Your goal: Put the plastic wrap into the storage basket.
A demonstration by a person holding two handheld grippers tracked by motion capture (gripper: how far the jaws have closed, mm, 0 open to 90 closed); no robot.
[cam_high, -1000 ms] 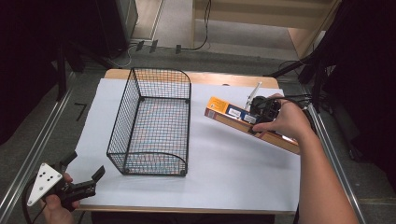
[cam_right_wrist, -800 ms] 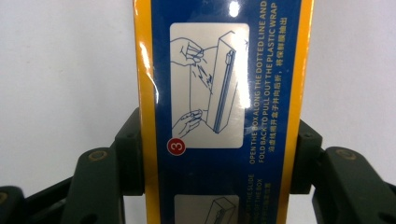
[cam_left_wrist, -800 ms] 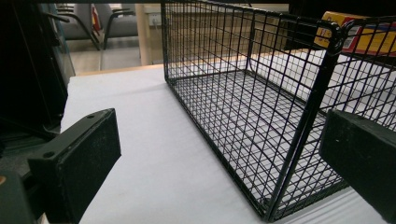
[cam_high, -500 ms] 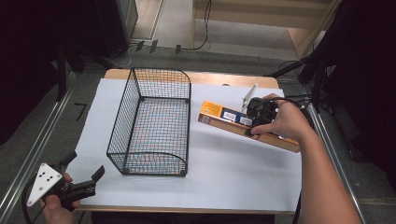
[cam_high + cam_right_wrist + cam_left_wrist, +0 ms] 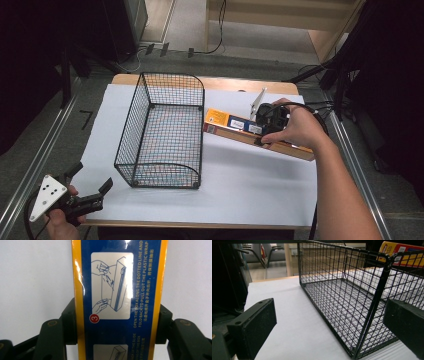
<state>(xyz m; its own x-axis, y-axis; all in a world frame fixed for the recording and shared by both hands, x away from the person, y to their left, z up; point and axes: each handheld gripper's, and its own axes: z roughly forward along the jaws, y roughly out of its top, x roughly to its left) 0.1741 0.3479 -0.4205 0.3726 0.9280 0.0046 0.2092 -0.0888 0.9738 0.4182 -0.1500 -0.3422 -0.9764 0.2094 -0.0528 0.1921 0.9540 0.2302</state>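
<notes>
Beside the wire basket (image 5: 165, 132), the right tool (image 5: 270, 120) clamps the plastic-wrap box (image 5: 235, 125); the left tool (image 5: 85, 197) gapes empty.

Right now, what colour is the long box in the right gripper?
The box is blue with yellow-orange edges, clearest in the right gripper view.

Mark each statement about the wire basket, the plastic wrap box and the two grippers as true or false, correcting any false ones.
1. The right gripper is clamped on the plastic wrap box. True.
2. The box lies inside the wire basket. False: it is outside, at the basket's right side.
3. The left gripper holds the basket's rim. False: its jaws are open, holding nothing.
4. The basket holds nothing. True.
</notes>
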